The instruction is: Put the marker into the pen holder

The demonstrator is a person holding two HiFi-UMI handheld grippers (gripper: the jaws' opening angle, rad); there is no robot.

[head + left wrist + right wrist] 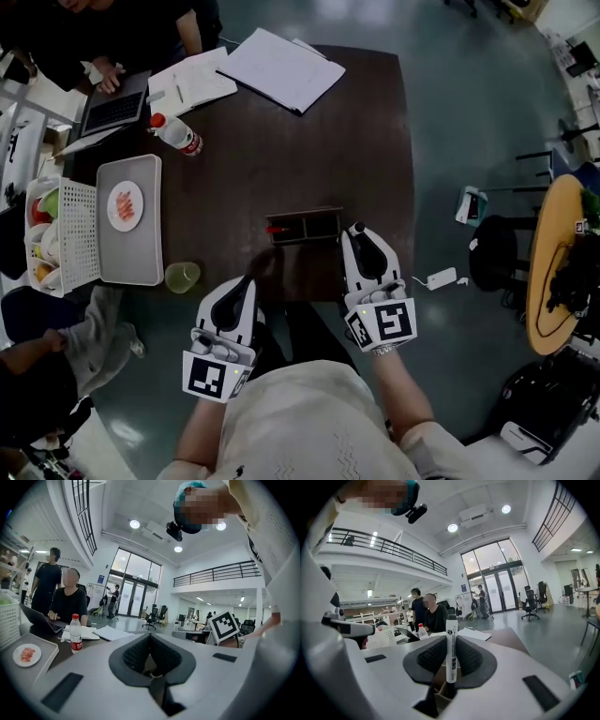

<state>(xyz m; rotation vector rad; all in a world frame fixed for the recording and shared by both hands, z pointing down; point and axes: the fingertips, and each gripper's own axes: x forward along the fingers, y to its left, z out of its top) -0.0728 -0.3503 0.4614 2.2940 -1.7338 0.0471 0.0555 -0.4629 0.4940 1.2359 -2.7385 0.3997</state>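
Observation:
The brown pen holder [317, 226] stands near the table's front edge, with a red item [274, 229] in its left end. At the holder's right end my right gripper [355, 231] is shut on a white marker [451, 648] with a black cap. In the right gripper view the marker stands upright between the jaws, its lower end over a compartment of the pen holder [439, 686]. My left gripper [249, 278] hovers at the table's near edge, left of the holder. Its jaws meet with nothing between them in the left gripper view, where the left gripper [151, 657] looks across the table.
A water bottle [175, 134], papers [281, 67] and a laptop [114, 108] lie at the table's far side, where a person sits. A grey tray [141, 253] with a plate, a white basket [67, 234] and a green cup [182, 277] are at left.

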